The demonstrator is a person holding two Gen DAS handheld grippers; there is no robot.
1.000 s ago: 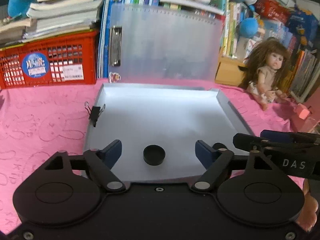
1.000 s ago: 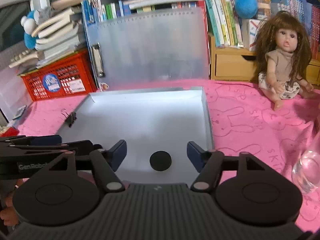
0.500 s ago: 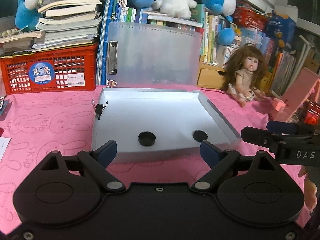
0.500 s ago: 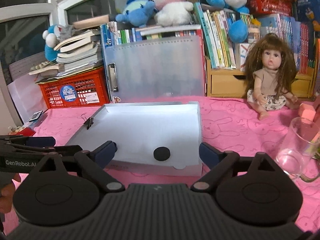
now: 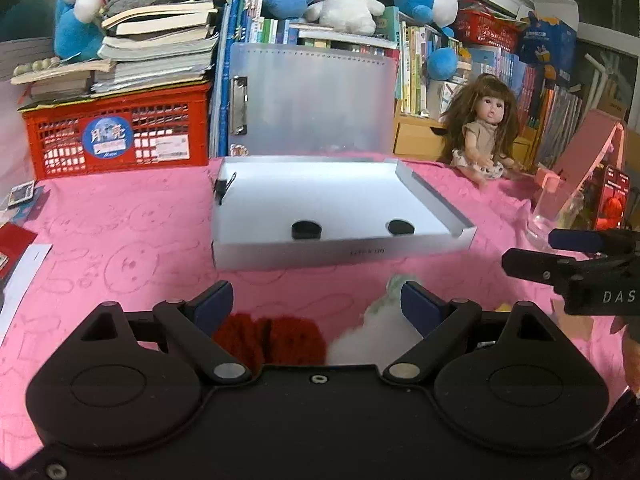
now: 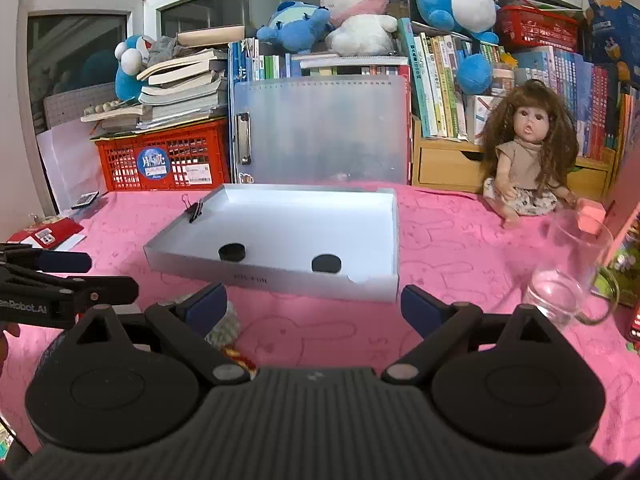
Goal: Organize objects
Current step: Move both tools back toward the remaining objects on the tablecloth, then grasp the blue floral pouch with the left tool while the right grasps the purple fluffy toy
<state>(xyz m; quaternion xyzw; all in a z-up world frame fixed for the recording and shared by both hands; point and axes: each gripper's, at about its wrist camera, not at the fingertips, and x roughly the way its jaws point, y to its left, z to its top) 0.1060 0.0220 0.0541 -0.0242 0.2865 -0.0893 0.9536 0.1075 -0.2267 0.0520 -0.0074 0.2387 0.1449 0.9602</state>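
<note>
Looking like a between-items pause: left gripper [image 5: 316, 306] and right gripper [image 6: 314, 306] both gape wide, empty, jaws just opened. Two black discs [image 5: 306, 230] sit in the white tray [image 5: 344, 254], mid-frame. Next up, probably the red-and-white plush [image 5: 280, 338] at bottom centre.

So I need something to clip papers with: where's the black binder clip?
The binder clip is clipped on the left wall of the white tray, near its far corner, in front of the red crate.
</note>
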